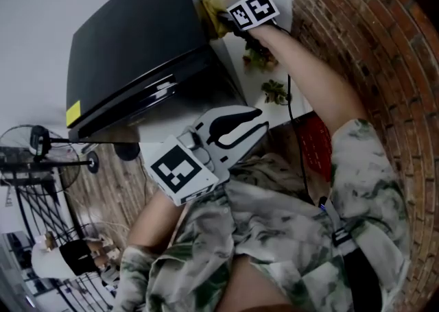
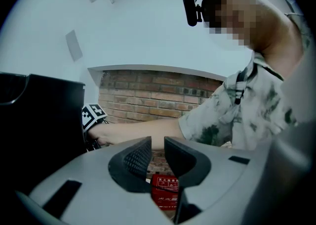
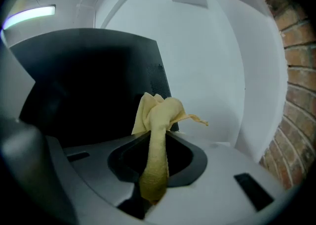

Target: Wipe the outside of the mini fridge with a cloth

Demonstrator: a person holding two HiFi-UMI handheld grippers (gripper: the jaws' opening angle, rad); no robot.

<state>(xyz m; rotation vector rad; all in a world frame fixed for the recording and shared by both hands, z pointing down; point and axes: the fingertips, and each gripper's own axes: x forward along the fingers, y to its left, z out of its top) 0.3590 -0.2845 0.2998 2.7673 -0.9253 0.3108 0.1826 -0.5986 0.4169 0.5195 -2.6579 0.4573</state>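
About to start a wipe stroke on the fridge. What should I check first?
1. Grip on cloth: ok. The right gripper is shut on the yellow cloth.
2. Cloth touching the mini fridge: cannot tell. It is at the fridge's far corner.
3. Cloth spread flat: not ok. It is bunched up.
4. Left gripper out of the way: ok. It is open, empty and back from the fridge.
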